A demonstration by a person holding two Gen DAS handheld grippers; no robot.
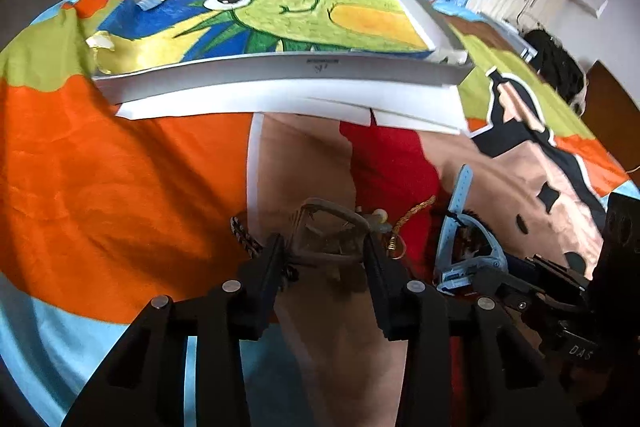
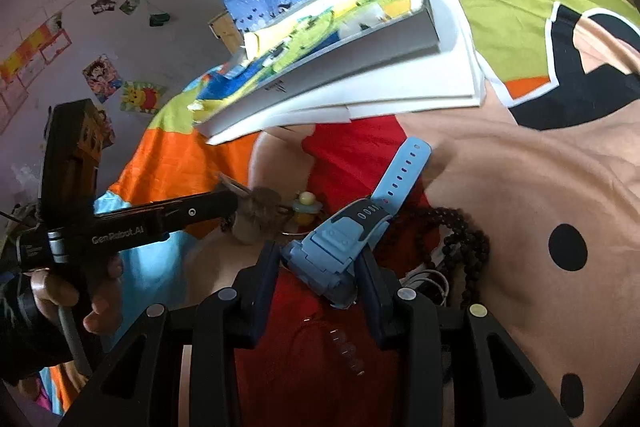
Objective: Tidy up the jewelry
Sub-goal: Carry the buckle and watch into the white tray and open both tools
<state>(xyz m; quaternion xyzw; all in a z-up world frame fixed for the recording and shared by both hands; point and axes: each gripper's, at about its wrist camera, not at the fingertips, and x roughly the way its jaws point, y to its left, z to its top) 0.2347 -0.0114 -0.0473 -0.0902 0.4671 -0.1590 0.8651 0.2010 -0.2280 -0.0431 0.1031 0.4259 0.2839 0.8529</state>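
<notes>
My left gripper (image 1: pixel 324 251) is shut on a small clear plastic jewelry box (image 1: pixel 328 235) with a brownish rim, held just over the bedspread; it also shows in the right wrist view (image 2: pixel 260 215). A braided dark bracelet (image 1: pixel 244 237), a gold chain (image 1: pixel 412 215) and a pale bead charm (image 1: pixel 380 221) lie beside it. My right gripper (image 2: pixel 320 267) is shut on a light blue watch (image 2: pixel 344 239), its strap (image 2: pixel 400 175) pointing up and away. The watch also shows in the left wrist view (image 1: pixel 460 227). A dark bead necklace (image 2: pixel 460 239) lies to the right of the watch.
A white shallow tray (image 1: pixel 280 71) lined with a green cartoon cloth lies ahead on white foam sheets (image 1: pixel 280 103). The colourful bedspread (image 1: pixel 100 187) covers the bed. Silver rings (image 2: pixel 428 279) lie by the beads. A wall with posters (image 2: pixel 104 75) is at left.
</notes>
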